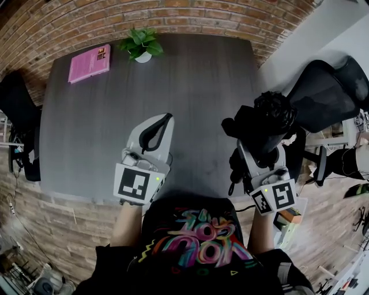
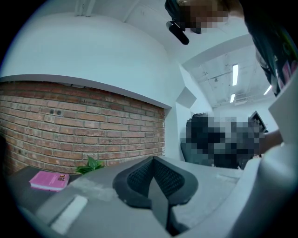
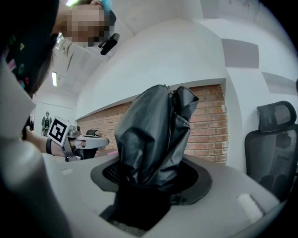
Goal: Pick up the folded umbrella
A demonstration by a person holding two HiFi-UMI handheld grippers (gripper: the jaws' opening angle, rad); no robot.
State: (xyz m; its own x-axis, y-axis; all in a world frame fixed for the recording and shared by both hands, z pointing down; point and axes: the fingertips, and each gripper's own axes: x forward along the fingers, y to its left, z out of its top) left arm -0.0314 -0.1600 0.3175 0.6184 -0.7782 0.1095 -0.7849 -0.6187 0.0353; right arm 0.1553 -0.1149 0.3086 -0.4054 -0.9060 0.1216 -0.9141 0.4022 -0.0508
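Note:
The folded black umbrella (image 1: 266, 124) stands upright in my right gripper (image 1: 260, 151), held above the table's right front corner. In the right gripper view the umbrella (image 3: 156, 137) fills the middle, its crumpled fabric rising from between the jaws, which are shut on its lower part. My left gripper (image 1: 154, 133) hovers over the front middle of the dark table (image 1: 190, 86). In the left gripper view the left gripper (image 2: 155, 179) has its black pads (image 2: 139, 179) pressed together with nothing between them.
A pink book (image 1: 89, 63) lies at the table's far left and a small potted plant (image 1: 141, 45) stands at the far middle. Black office chairs (image 1: 323, 95) stand to the right of the table. A brick wall (image 1: 115, 17) runs behind it.

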